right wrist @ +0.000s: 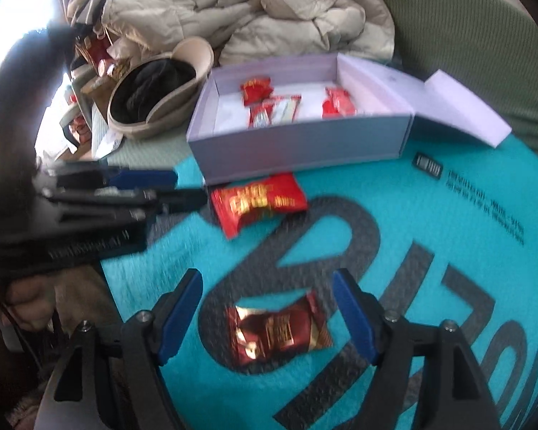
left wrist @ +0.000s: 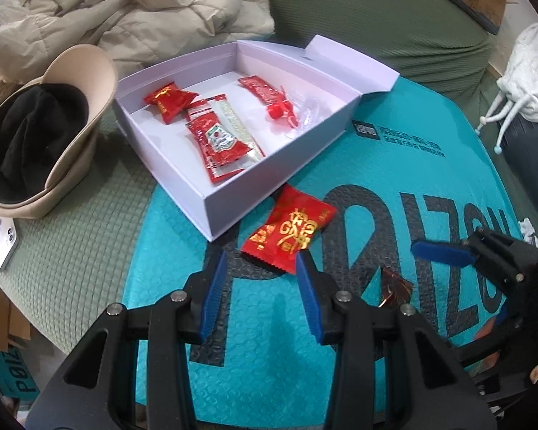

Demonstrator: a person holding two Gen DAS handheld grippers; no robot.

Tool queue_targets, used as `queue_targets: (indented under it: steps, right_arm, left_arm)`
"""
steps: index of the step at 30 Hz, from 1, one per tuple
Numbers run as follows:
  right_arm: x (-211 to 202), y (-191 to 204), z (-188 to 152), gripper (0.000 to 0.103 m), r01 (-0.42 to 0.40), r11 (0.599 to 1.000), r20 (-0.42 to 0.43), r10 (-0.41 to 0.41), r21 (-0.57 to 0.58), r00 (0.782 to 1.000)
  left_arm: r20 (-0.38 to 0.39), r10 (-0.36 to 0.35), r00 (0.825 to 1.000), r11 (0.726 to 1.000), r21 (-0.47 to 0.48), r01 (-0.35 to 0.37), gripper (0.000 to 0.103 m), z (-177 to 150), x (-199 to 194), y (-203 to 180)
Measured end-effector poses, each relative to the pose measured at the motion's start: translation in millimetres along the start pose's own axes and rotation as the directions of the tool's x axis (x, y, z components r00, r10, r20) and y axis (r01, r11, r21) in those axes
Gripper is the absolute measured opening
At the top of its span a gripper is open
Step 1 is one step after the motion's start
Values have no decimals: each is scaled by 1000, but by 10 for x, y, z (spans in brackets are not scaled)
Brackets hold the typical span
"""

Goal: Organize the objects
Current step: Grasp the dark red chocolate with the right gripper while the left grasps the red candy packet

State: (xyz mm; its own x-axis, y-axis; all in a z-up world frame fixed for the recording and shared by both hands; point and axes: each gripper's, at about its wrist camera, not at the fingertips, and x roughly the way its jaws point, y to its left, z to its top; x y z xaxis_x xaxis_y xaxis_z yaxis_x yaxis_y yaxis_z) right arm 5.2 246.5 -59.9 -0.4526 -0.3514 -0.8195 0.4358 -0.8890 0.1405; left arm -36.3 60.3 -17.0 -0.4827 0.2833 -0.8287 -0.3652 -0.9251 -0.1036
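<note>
Both jaws wide: left gripper nearing bright red gold-printed candy packet just beside open white cardboard box, right gripper straddling dark red foil candy; best closing across wrappers' middles.

box on mat, lid flap open at far end | in box: candy far-left, sachets ctr, packet far-right | loose candy on mat just outside box near wall | 2nd candy nearer, on mat | hat left of box | jacket behind
</note>
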Motion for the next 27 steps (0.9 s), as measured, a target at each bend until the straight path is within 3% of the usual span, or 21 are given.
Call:
queue_targets:
  steps: [8,17,21,23,25,27]
  right_arm:
    - [109,-73,-160,76,-13,1000,-49,12,-9,999]
    - [118,-75,-218,76,-65,997,-52,63,-30,997]
    - [133,-26,-241,76,-53,995,-46,50,-79,998]
    - [133,-33,-248,72,-46,995,-40,43,-84,998]
    - [127,-65,-236,59,-23,997,-32,21,-80,999]
    - [113,-134,-221,57,-38,998,-33,36,-55,999]
  left_arm:
    - [-7,8,1000,999,40,-8,38,53,98,-127]
    - [-7,25,1000,998,51,-25,38,94,154,-177]
    - [1,36,999,998,61,-36,38,116,190,-193]
    - [-2,24,1000,997,74,-24,38,124,214,-222]
    - [-5,8,1000,996,90,-7,38,138,248,-259]
    - [-14,-14,1000,995,95,15,38,160,286,-270]
